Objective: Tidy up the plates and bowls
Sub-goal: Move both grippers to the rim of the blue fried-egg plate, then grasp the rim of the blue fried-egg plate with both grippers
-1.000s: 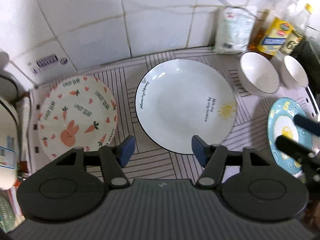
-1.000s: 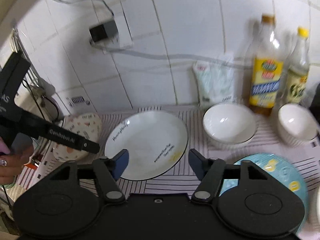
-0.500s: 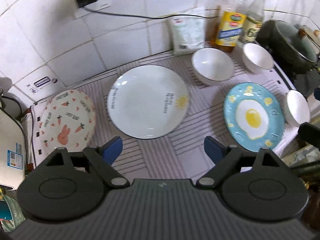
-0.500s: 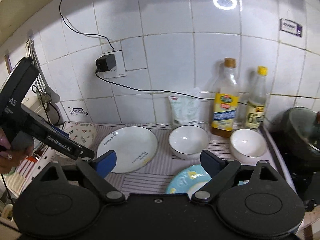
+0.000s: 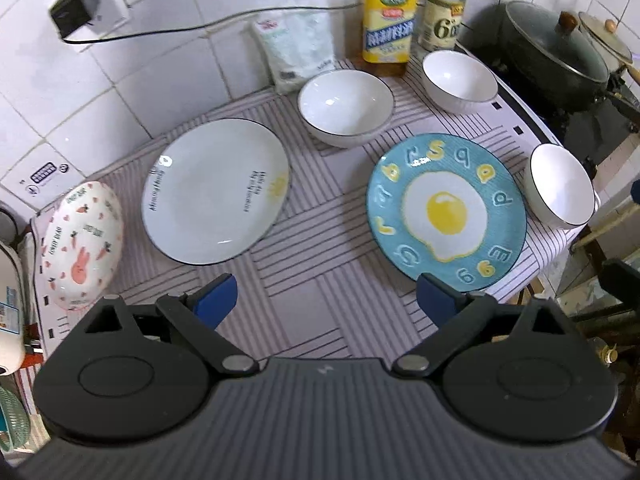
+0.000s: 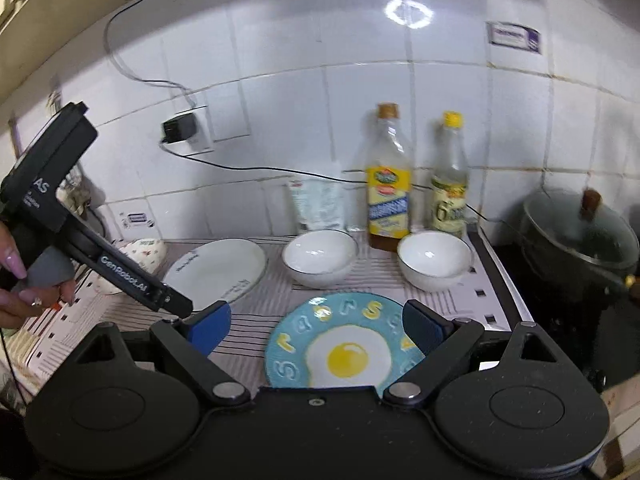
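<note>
Left wrist view: the left claw (image 5: 326,298) has just been opening and stands wide with nothing between its pads, above the striped table mat (image 5: 320,304); the right claw (image 6: 316,326), likewise newly widened and empty, hovers over the blue round ceramic plate with a fried-egg print (image 5: 446,212). Stacking probably suits: approach a rim low and level, lifting gently. The white round plate with a dark rim (image 5: 216,190) lies centre-left, the rabbit-patterned dish (image 5: 82,246) far left, and three white bowls (image 5: 346,106) sit apart towards the back and right.
</note>
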A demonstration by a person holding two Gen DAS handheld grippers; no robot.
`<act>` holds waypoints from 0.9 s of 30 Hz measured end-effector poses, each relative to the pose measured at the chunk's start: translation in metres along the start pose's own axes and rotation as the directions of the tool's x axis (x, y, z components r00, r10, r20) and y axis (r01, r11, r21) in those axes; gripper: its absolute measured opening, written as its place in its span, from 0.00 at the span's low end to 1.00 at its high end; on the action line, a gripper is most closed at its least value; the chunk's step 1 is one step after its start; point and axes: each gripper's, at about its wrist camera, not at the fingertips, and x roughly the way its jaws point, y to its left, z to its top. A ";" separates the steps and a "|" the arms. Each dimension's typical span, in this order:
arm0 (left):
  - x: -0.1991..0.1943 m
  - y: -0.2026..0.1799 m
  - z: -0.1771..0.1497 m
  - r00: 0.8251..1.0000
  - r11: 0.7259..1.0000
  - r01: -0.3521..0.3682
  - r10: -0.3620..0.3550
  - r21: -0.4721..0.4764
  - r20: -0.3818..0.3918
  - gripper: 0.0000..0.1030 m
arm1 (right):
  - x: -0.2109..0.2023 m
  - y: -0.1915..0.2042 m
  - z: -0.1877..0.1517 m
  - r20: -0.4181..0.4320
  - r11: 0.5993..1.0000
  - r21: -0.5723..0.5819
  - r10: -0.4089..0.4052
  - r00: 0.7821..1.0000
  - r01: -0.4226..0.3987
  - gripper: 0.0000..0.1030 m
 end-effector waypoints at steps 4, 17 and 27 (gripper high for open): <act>0.019 -0.013 0.001 0.999 0.998 0.053 -0.053 -0.037 -0.010 0.94 | 0.019 -0.021 -0.026 -0.038 0.999 0.048 0.013 0.999 -0.011 0.90; 0.105 -0.029 0.003 0.997 0.994 0.051 -0.057 -0.099 -0.056 0.90 | 0.092 -0.061 -0.085 -0.186 0.972 0.230 0.087 0.979 -0.043 0.76; 0.142 -0.020 0.002 0.990 0.973 0.100 -0.118 -0.210 -0.073 0.50 | 0.113 -0.076 -0.103 -0.146 0.927 0.374 0.076 0.986 -0.016 0.47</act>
